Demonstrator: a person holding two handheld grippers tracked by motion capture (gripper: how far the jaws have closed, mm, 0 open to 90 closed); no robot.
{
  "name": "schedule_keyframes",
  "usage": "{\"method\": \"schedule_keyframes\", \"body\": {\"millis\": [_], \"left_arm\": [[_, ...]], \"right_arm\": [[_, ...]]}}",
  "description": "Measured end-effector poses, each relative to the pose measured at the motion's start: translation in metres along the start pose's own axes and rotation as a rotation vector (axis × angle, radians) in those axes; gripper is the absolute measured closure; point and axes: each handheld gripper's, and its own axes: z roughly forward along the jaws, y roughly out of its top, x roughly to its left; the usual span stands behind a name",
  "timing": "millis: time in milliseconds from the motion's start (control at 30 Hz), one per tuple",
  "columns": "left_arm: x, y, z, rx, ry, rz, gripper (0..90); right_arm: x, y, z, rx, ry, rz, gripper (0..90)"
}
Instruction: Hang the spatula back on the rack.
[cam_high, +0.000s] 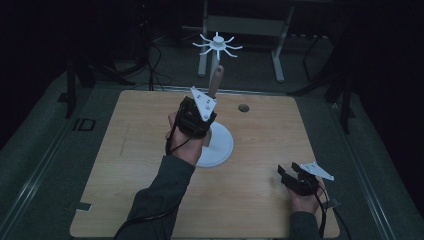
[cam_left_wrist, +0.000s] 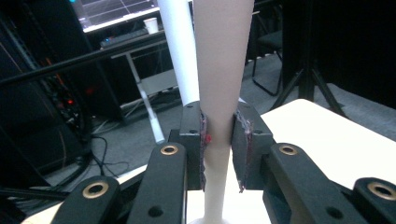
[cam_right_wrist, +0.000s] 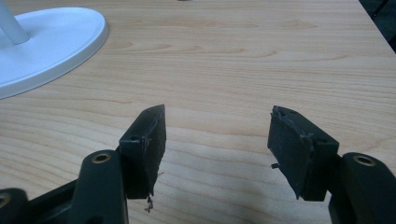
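Beige tube (cam_left_wrist: 219, 70) pinched upright between left tool (cam_left_wrist: 218, 149) pads, right tool (cam_right_wrist: 217, 149) spread

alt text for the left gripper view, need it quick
The left tool has its two black jaws closed on a pale beige tapered rod standing upright, pads pressed to both sides. A white round pole rises just behind the rod, leaning a little. A light wooden table lies to the right, with a dim room behind.

Dim, dark-edged high view; brighter, slightly soft gripper views, mild shadows
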Motion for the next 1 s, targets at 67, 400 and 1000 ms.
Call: {"method": "schedule_keyframes", "body": {"millis": [67,400,1000], "left_arm": [[-0.0004,0.0005,-0.0003,-0.001,0.009,0.0,75.7],[-0.0023,0.006,-0.0019,-0.002,0.069,0.026,75.7],[-0.0045,0.0088,-0.0011,0.003,0.091,-0.011,75.6]], "right_arm": [[0.0,0.0,0.0,0.0,0.0,0.0,36.8],[0.0,0.0,0.0,0.0,0.0,0.0,36.7],[-0.0001,0.0,0.0,0.0,0.001,0.001,36.6]]}}
